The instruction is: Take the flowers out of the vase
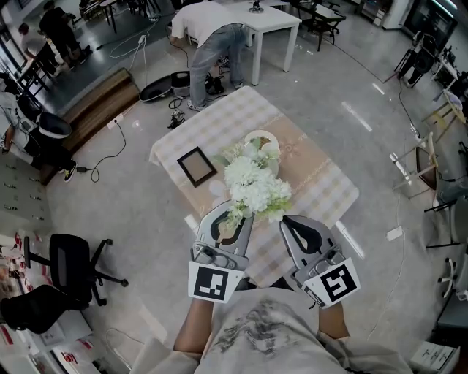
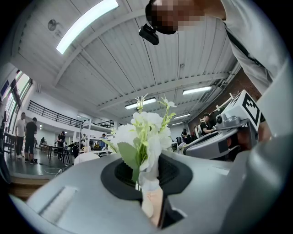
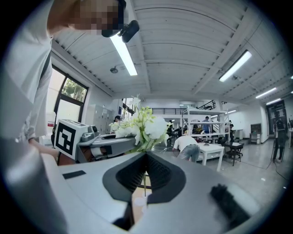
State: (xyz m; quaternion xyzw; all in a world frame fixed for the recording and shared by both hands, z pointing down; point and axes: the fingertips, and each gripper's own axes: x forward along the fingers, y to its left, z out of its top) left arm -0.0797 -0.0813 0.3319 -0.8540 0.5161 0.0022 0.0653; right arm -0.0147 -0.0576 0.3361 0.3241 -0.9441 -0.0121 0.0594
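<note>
A bunch of white flowers with green leaves is held up above the near part of the checked table. My left gripper is shut on its stems; in the left gripper view the flowers rise straight out of the closed left gripper. The round white vase stands on the table beyond the bunch, partly hidden by it. My right gripper is beside the left one, shut and empty. In the right gripper view the flowers show past the right gripper, to its left.
A dark picture frame lies on the table's left part. A person bends over beside a white table beyond. A black office chair stands at the left, and more chairs at the right.
</note>
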